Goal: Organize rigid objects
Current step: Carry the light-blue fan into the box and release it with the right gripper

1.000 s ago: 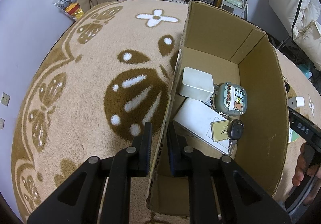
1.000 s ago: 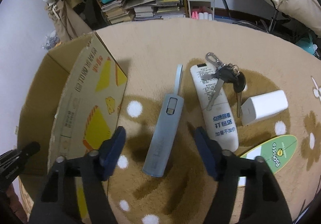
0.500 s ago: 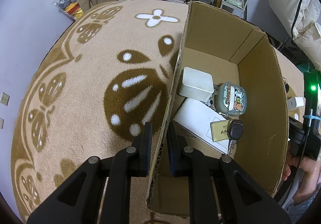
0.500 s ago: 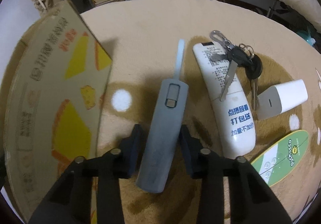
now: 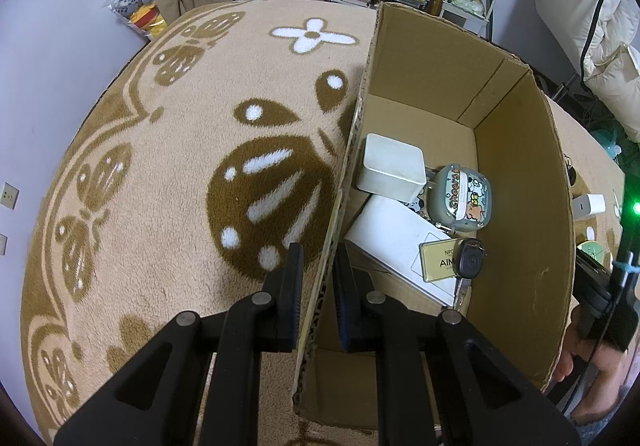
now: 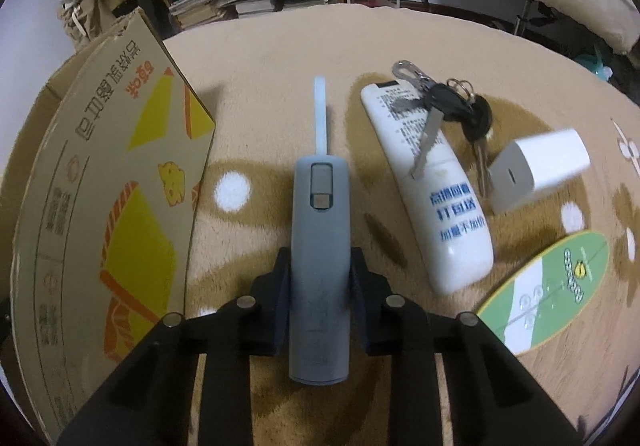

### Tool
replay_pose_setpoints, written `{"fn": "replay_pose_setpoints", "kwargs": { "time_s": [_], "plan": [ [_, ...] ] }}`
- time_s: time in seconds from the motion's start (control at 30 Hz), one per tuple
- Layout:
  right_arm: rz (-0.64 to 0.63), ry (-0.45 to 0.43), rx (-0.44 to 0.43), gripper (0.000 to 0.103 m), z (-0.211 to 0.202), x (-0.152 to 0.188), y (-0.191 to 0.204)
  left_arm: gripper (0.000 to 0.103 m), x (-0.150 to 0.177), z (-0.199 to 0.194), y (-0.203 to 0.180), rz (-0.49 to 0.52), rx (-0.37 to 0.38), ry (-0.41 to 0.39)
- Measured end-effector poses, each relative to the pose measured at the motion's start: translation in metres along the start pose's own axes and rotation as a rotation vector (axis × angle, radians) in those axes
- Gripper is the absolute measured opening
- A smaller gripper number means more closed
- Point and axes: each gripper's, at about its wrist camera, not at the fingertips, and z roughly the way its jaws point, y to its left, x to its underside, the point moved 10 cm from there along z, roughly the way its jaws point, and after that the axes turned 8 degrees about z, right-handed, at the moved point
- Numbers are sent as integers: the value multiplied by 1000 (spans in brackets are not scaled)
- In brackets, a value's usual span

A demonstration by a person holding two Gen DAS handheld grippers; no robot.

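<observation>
The left gripper (image 5: 316, 286) pinches the cardboard box (image 5: 520, 150) wall, steadying it for loading. Just right of the box, the right gripper (image 6: 319, 278) is closing on the grey device (image 6: 320, 246) lying on the rug (image 6: 280, 58), pads touching its sides.

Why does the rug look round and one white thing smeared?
Both views: fisheye lenses bend the rug into a dome, corners black. Right wrist view: dimmer; the white charger block is motion-blurred, the grey device between the fingers sharp.

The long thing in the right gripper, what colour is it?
Grey-blue, with a pale blue strap; the right wrist view shows it best.
</observation>
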Motion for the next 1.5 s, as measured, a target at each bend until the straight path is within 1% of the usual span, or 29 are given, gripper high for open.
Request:
{"fn": "replay_pose_setpoints", "kwargs": {
  "time_s": [0.1,0.17,0.33,0.57,0.67,0.77,0.93,1.13,1.33,1.5],
  "plan": [
    [10,-20,-34,29,-7,4,1,14,0,0,0,0,1,0],
    [9,-32,-34,29,-11,4,2,14,0,0,0,-1,1,0],
    [11,-50,-70,29,-25,3,9,14,1,0,-1,2,-6,-1],
    [-11,-89,-113,29,-46,-10,28,14,2,-1,-2,2,-5,-2],
    [-18,-104,-186,29,-62,-13,43,14,2,-2,-2,-1,-1,0],
    [-49,-133,-201,29,-81,-15,57,14,2,-2,-3,-1,-1,0],
    [-99,-176,-260,29,-113,-22,85,14,2,-2,-2,-1,0,0],
    [-170,-206,-300,29,-137,-28,120,14,2,-2,-2,-1,0,0],
    [-220,-204,-311,29,-138,-24,139,14,2,-2,-2,-2,1,0],
    [-232,-165,-301,29,-123,-18,144,14,2,-2,-2,-2,1,1]
  ]
}}
